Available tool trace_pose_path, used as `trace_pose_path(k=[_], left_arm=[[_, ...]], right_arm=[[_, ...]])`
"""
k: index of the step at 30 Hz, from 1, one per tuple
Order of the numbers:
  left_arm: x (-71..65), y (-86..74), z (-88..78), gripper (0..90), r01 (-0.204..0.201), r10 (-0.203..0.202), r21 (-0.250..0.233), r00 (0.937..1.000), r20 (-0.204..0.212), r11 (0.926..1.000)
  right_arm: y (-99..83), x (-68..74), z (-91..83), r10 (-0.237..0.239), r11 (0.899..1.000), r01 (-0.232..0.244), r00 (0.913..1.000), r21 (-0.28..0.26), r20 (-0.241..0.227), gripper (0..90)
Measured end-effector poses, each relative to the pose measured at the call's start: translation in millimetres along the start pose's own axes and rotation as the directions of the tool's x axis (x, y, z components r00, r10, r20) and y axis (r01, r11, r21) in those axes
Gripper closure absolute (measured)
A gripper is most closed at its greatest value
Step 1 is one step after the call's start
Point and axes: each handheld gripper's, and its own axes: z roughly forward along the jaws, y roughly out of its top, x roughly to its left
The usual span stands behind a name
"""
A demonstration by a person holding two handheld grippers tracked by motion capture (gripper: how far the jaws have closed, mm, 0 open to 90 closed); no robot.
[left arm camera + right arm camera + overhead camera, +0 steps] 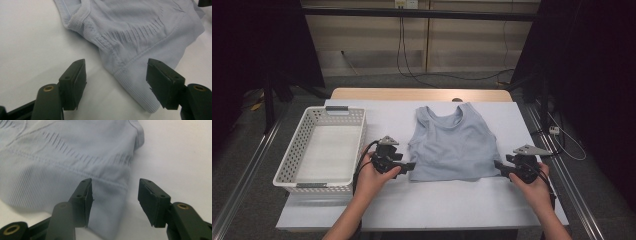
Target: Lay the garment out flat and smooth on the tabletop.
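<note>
A light blue ribbed tank top (pixel 452 142) lies flat on the white table cover, neck toward the far edge. My left gripper (pixel 411 166) sits at its near left hem corner. In the left gripper view the jaws of this gripper (pixel 116 75) stand apart, with the hem corner of the top (pixel 140 30) lying between them, untouched by the pads. My right gripper (pixel 498 166) is at the near right hem corner. In the right gripper view that gripper (pixel 113 195) is open too, one jaw over the hem of the top (pixel 62 157), the other over bare table.
An empty white perforated basket (pixel 292 155) stands at the table's left, close to my left hand. The white table cover (pixel 422 205) stretches in front of the top. Beyond the far edge are a floor, cables and dark stands.
</note>
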Motion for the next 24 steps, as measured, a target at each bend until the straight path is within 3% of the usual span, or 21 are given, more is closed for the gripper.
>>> trace_pose_path(k=[4, 8, 13, 17, 19, 24], left_arm=[[-3.4, -0.9, 5.4, 36.1, -0.001, 0.001, 0.01, 1.0, 0.009, 0.9999], [-5.0, -2.5, 10.9, 40.1, 0.008, -0.007, 0.028, 0.9999, -0.009, 0.9996], [-4.3, -2.7, 12.0, 46.9, 0.0, 0.001, 0.036, 0.9996, -0.027, 0.9994], [-5.3, -2.5, 12.8, 50.4, 0.01, -0.01, 0.043, 0.9998, -0.014, 0.999], [-6.8, -1.5, 13.8, 57.7, 0.006, -0.005, 0.051, 0.9997, -0.026, 0.9987], [-7.8, -1.1, 15.6, 72.5, 0.02, -0.019, 0.06, 0.9997, -0.012, 0.998]], right_arm=[[-8.4, -3.4, -3.6, 0.016, 1.0, -0.016, 0.9999, 0.011, 0.002, 46.6], [-13.9, -4.8, 0.9, 0.026, 0.999, -0.025, 0.9996, 0.029, -0.011, 51.3], [-15.3, -3.9, 5.2, 0.034, 0.999, -0.032, 0.9978, 0.036, -0.056, 66.8], [-17.0, -1.7, 5.1, 0.047, 0.999, -0.045, 0.997, 0.026, -0.062, 76.4], [-17.4, -1.3, 3.7, 0.037, 0.999, -0.035, 0.9973, 0.024, -0.063, 84.7], [-17.2, -0.6, 3.6, 0.035, 0.999, -0.033, 0.9971, 0.024, -0.068, 86.3]])
